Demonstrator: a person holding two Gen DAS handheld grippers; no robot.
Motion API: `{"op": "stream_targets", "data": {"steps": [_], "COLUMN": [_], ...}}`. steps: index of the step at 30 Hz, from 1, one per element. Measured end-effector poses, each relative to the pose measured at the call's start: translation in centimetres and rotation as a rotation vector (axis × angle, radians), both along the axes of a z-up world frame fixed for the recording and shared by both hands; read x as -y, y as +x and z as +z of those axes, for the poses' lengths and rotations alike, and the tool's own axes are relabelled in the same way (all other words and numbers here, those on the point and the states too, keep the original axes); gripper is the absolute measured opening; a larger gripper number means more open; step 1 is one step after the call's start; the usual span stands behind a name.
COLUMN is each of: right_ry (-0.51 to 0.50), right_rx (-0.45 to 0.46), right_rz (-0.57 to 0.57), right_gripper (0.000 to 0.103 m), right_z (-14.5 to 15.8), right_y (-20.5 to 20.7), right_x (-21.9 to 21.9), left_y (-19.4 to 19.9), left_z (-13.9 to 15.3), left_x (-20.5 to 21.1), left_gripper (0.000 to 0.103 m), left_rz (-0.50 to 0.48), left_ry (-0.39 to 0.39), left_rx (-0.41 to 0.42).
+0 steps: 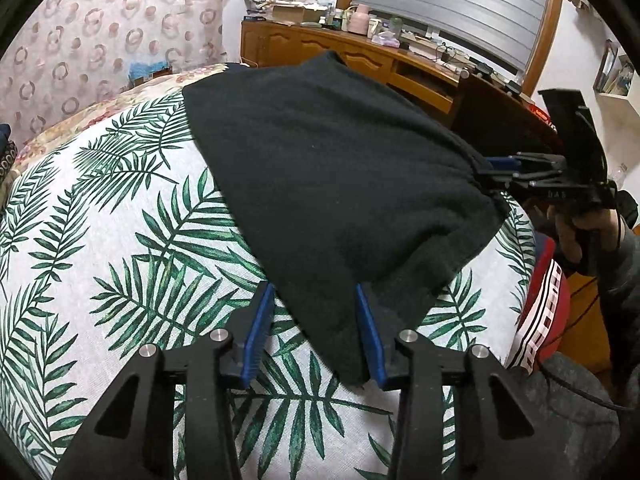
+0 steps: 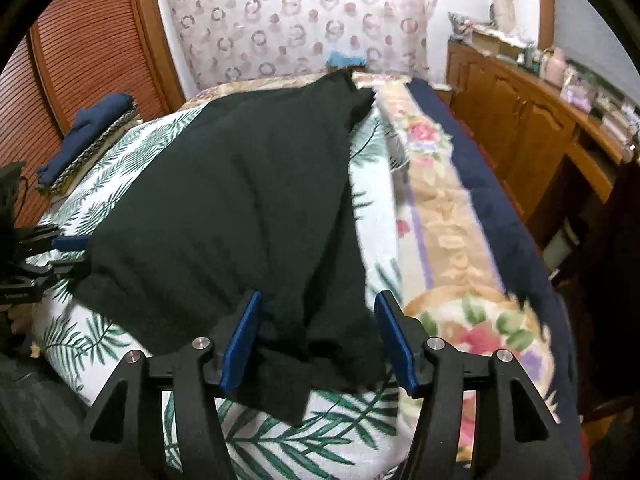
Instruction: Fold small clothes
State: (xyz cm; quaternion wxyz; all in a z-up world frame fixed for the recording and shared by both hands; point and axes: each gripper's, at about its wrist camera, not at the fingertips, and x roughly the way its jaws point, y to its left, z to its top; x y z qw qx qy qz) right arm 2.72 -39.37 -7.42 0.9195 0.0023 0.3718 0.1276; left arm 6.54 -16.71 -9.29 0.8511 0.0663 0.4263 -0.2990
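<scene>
While both tools sit at the near corners of the black garment (image 1: 332, 168), the step in hand looks like gripping those corners ahead of a fold. The left tool (image 1: 316, 312) stands with its fingers apart, a cloth corner between them, unpinched. The right tool (image 2: 318, 324) likewise straddles bunched cloth, fingers spread. The garment lies on the leaf-print bed cover (image 1: 120, 240). Next, both probably need to close, then carry the near edge across the cover.
</scene>
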Motion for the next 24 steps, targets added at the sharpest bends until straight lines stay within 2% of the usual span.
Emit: {"op": "stream_targets", "data": {"steps": [6, 8, 9, 13, 16, 19, 22, 24], "right_ry": [0.016, 0.009, 0.0, 0.005, 0.008, 0.027, 0.076, 0.101], "right_rx": [-0.008, -0.008, -0.006, -0.008, -0.001, 0.028, 0.089, 0.126], "right_rz": [0.024, 0.04, 0.047, 0.081, 0.113, 0.116, 0.111, 0.111], "right_gripper": [0.062, 0.06, 0.059, 0.037, 0.017, 0.013, 0.012, 0.011], "right_z": [0.1, 0.0, 0.0, -0.1, -0.1, 0.2, 1.4, 2.5], "right_y": [0.3, 0.0, -0.1, -0.3, -0.5, -0.6, -1.0, -0.9], "right_x": [0.1, -0.1, -0.2, -0.4, -0.7, -0.6, 0.0, 0.4], "left_y": [0.1, 0.0, 0.0, 0.0, 0.1, 0.3, 0.9, 1.7], "left_z": [0.0, 0.0, 0.0, 0.0, 0.1, 0.9, 2.7, 3.9], "left_x": [0.1, 0.3, 0.4, 0.3, 0.2, -0.1, -0.7, -0.8], "left_gripper": [0.043, 0.032, 0.031, 0.027, 0.009, 0.006, 0.006, 0.006], "left_rz": [-0.003, -0.017, -0.024, -0.031, -0.041, -0.039, -0.042, -0.044], "left_ry": [0.005, 0.001, -0.003, -0.004, -0.038, -0.071, -0.139, -0.158], "left_rx": [0.005, 0.0, -0.004, -0.007, -0.026, -0.01, 0.012, 0.031]}}
